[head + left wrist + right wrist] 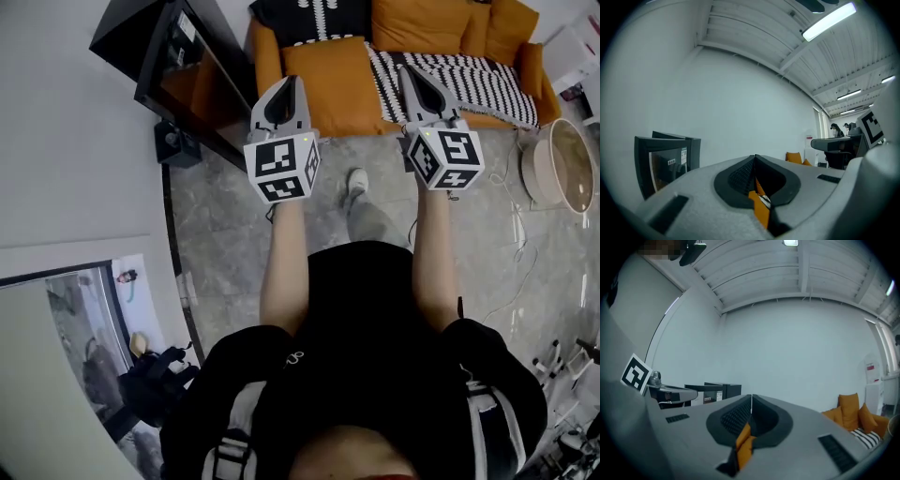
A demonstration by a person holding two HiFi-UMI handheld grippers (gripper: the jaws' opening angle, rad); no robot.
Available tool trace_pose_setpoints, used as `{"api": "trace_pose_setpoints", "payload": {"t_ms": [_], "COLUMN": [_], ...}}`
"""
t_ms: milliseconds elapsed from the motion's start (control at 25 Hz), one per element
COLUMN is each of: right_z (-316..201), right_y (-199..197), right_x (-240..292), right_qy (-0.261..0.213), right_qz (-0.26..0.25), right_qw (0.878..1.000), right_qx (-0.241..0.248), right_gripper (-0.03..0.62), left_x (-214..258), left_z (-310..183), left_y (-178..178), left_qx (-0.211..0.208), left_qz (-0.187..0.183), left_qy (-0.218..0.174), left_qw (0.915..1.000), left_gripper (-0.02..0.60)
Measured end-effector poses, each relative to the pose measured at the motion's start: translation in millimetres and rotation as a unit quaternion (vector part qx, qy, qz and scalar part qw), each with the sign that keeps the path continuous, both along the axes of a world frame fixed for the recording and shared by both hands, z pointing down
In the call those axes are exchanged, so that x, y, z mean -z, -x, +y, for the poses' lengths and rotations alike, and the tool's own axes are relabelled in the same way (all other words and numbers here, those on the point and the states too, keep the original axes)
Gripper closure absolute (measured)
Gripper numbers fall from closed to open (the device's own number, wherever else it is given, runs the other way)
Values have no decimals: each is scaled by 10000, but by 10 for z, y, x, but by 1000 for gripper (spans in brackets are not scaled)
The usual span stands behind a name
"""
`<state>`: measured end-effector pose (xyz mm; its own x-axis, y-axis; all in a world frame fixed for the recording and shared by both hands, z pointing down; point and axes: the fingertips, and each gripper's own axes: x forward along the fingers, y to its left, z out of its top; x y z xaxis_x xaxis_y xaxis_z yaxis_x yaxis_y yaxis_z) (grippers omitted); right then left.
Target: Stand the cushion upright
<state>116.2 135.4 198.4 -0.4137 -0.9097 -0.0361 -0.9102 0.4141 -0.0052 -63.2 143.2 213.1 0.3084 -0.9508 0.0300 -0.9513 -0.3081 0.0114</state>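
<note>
An orange sofa [267,56] stands ahead of me. A flat orange cushion [333,84] lies on its seat, and a black-and-white patterned cushion [314,21] leans at the back beside orange back cushions [422,23]. A striped throw [469,80] covers the seat's right part. My left gripper [292,80] hovers in front of the flat cushion's left edge, jaws together and empty. My right gripper [410,70] is over the throw's left end, also shut with nothing held. Both point level, apart from the sofa. The left gripper view [755,157] and the right gripper view [751,395] show closed tips.
A black cabinet [183,66] stands against the wall at the left, with a small black device [173,142] on the floor by it. A round wooden basket [562,169] and loose cables [516,234] lie at the right. My shoe [354,183] is on the grey marble floor.
</note>
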Motion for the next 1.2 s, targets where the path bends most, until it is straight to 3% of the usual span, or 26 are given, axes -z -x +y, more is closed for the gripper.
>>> {"api": "trace_pose_setpoints", "payload": {"t_ms": [360,800,1200], "right_z": [-1090,-2517,-3210], "right_y": [-42,-225,-281], "right_x": [-187,-236,-449], "right_qy": [335,528,791], "right_qz": [-162,-263,-323], "right_qw": [9990,9972,9948], "right_qx": [238,449,558], "right_gripper": [582,582,582], "left_x": [-187,-187,-387], "left_z": [-1023,-2325,-2901], "left_y": [-44,-214,-216], "left_qx": [238,510,678], "left_qz": [-70,-210,-217], "left_qy": [367,530,789], "left_qw": [9990,9971,9943], "left_gripper": [572,571,571]}}
